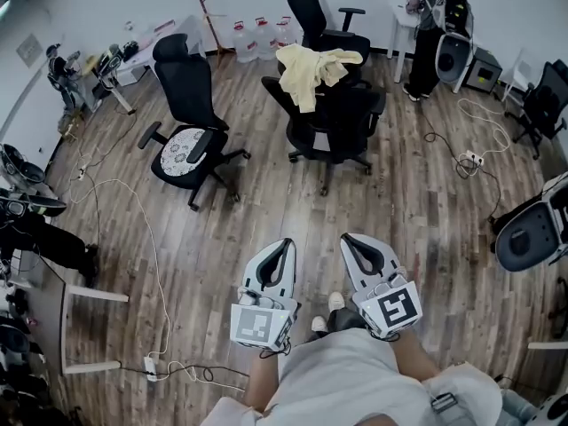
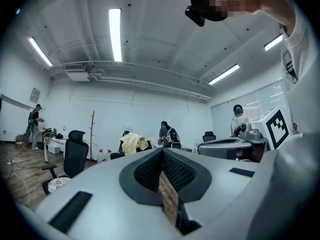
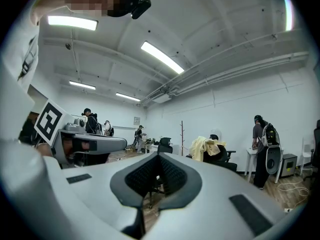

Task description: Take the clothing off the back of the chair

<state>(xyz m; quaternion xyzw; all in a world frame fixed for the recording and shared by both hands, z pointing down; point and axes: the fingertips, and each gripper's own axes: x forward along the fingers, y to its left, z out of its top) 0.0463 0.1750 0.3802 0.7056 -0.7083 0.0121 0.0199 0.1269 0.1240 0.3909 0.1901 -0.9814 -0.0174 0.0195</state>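
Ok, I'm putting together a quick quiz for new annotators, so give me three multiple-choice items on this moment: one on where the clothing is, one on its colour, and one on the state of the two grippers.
1. Where does the clothing lie?
A. in a laundry basket
B. over the back of a black chair
C. on a bed

2. What colour is it?
A. pale yellow
B. red
C. dark blue

3. How do the left gripper and the right gripper stand?
A. both shut and empty
B. both shut on the clothing
C. both wide open

Key:
1 B: the head view shows it draped over the chair back.
2 A: it looks pale yellow in all three views.
3 A: each gripper view shows the jaws together with nothing between them, well short of the chair.
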